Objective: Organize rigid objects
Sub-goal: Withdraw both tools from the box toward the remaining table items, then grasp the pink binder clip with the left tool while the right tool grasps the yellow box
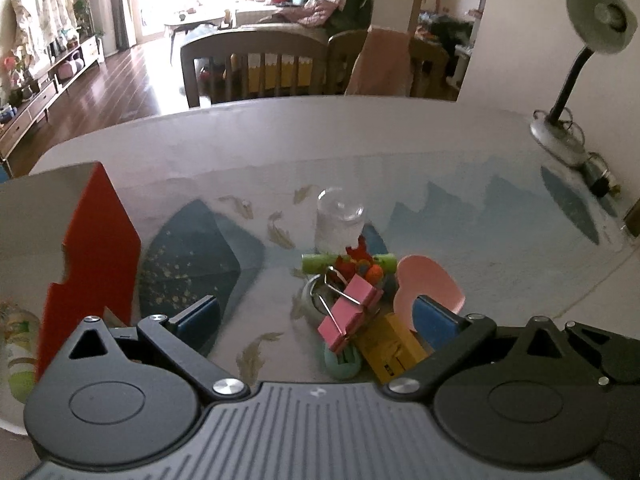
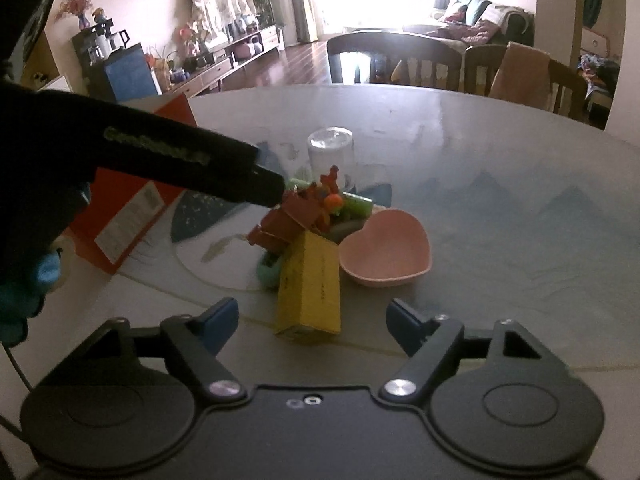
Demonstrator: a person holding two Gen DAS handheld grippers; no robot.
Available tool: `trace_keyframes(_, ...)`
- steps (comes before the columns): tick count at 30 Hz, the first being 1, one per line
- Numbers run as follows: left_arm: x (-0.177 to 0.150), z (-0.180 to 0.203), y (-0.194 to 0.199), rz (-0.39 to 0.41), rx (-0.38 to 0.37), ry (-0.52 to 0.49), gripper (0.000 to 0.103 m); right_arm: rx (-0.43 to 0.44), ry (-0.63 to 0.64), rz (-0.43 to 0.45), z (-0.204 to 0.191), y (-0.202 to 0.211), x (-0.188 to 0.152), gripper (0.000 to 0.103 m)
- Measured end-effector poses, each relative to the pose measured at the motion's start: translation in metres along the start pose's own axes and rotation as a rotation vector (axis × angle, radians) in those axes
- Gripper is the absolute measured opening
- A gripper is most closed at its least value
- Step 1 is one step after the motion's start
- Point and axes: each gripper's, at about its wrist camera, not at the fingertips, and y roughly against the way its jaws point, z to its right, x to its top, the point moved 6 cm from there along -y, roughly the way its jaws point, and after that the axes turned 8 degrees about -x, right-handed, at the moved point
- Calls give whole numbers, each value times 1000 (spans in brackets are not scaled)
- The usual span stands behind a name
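Two grippers over the pile: the left gripper (image 1: 316, 320) has its fingers spread wide around a pink binder clip (image 1: 349, 315), not touching it; the right gripper (image 2: 310, 322) hovers, fingers apart, nothing clamped, by the yellow box (image 2: 310, 288) beside the heart-shaped bowl (image 2: 386, 254).

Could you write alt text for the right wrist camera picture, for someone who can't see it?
The right gripper, its blue-padded fingers open and empty, points at a yellow box lying on a round table. Behind the box sit a pink heart-shaped bowl, a small toy heap and an upturned clear glass.
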Motion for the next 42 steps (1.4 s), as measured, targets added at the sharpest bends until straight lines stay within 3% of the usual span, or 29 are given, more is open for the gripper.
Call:
trace_keyframes(20, -5, -4, -46, -26, 5, 143, 102, 62, 13, -55, -2, -33, -6, 70)
trace_keyframes(24, -8, -6, -50, -35, -12, 201, 88, 71, 13, -62, -3, -35, -8, 66)
trace_keyframes(30, -9, -12, -51, -35, -48, 296, 84, 79, 11, -64, -3, -36, -10, 63)
trace_keyframes(33, -8, -12, -53, -42, -72, 321, 72, 82, 14, -65, -3, -38, -7, 61)
trace_keyframes(38, -7, -10, -56, -45, -92, 334, 60, 82, 19, -66, -6, -37, -7, 48)
trace_keyframes(39, -7, -10, -56, -46, -100, 337, 53, 82, 17, -67, -5, -37, -8, 43)
trace_keyframes(42, -7, -9, -57, -48, -104, 338, 53, 78, 10, -68, -6, -36, -6, 40)
